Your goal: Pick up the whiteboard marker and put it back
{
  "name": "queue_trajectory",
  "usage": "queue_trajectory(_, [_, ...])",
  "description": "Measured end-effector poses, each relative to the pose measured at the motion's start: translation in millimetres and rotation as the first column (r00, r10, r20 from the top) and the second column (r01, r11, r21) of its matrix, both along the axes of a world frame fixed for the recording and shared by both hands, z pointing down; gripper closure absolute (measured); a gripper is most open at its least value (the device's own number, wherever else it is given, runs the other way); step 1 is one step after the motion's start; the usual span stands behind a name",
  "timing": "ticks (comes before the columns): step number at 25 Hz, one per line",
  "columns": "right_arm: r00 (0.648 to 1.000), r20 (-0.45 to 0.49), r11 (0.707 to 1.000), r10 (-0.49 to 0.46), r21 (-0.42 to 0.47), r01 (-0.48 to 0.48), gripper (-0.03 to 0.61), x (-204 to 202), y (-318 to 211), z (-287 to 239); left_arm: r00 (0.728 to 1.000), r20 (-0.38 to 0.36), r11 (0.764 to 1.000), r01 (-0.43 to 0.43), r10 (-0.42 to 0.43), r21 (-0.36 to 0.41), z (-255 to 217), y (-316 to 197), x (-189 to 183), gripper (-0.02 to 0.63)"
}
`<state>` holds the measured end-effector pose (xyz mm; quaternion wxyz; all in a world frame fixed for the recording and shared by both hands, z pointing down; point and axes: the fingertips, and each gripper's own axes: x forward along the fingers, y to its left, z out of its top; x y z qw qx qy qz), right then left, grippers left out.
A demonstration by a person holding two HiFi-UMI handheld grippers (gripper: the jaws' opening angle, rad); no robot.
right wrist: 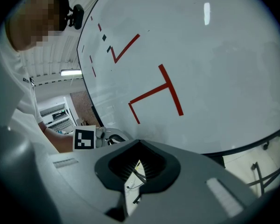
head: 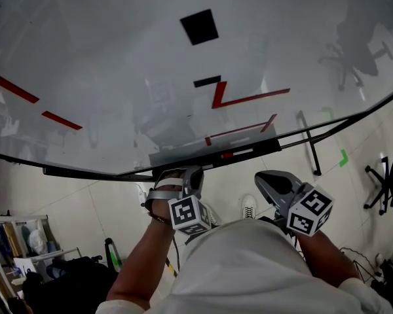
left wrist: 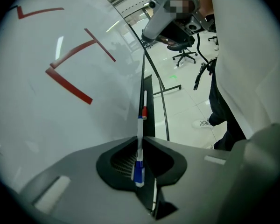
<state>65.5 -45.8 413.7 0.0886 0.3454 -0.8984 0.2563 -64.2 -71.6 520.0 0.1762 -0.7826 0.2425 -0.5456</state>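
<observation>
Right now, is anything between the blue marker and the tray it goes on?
Nothing visible blocks it. The left claw grips the blue marker at the tray; a red marker lies just beyond its tip.

**Whiteboard** (head: 118, 57): smooth, glossy white face that mirrors the room. The red strips (head: 249, 98) on it look flat and matt, like tape.
**Tray** (left wrist: 150, 115) along the board's lower edge: dark and smooth; the material cannot be told.
**Left gripper** (left wrist: 139, 146) and **right gripper** (right wrist: 136, 164): grey matt plastic shells, with jaws lined by black ribbed pads (left wrist: 123, 160).
**Whiteboard marker** (left wrist: 140, 132): smooth plastic, a white barrel with a slight sheen and a blue end.
**Tag cubes** (head: 311, 209): matt black-and-white print.
**Floor** (head: 85, 205): pale, glossy tiles.
**Person's shirt** (head: 249, 267): white matt cloth.
</observation>
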Motion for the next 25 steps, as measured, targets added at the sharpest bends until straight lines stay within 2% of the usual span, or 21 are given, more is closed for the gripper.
queue_trajectory(5, [1.0,0.002,1.0,0.001,-0.003,-0.001,0.577,0.5,0.7,1.6,0.998,0.054,1.0,-0.028,0.028,-0.015,14.6,-5.4,0.8,0.56])
queue_trajectory(10, [1.0,0.003,1.0,0.005,-0.004,-0.005,0.577,1.3,-0.1,2.4,0.997,0.079,0.999,-0.014,0.017,-0.042,28.8,-11.1,-0.5,0.56])
queue_trajectory(16, [1.0,0.005,1.0,0.014,-0.006,-0.014,0.577,3.2,-1.1,2.6,0.996,0.093,0.998,-0.01,0.016,-0.069,42.6,-13.4,-0.5,0.56])
queue_trajectory(25, [1.0,0.006,1.0,0.026,-0.006,-0.026,0.577,6.3,-1.8,2.8,0.993,0.119,0.998,0.003,0.005,-0.064,48.9,-22.0,-4.8,0.558])
